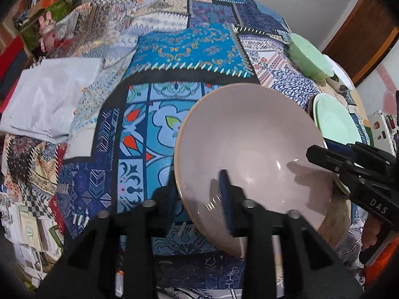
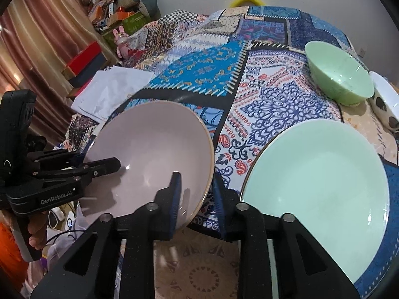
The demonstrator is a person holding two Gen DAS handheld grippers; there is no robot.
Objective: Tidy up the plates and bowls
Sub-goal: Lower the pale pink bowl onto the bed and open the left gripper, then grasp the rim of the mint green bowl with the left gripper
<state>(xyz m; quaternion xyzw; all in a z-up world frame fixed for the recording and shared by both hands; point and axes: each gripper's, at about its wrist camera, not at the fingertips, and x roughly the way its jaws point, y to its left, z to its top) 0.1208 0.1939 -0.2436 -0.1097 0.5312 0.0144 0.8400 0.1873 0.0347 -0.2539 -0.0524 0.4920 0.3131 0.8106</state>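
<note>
Both claws are pinching the pink bowl [image 2: 152,154] by opposite rims, left claw [image 1: 199,199] and right claw [image 2: 197,199] seemingly closed on it (lifted off the bench), so keeping it level toward the green bowl [image 2: 339,79] seems wise.

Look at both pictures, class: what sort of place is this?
Probably a lived-in room at home: a table under a patchwork cloth, curtains, cluttered boxes, and household crockery like the pink bowl.

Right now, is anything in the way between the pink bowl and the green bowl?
Nothing visible: only bare patterned cloth lies between the pink bowl and the green bowl. The green plate sits off to the right, the spotted white bowl beyond.
</note>
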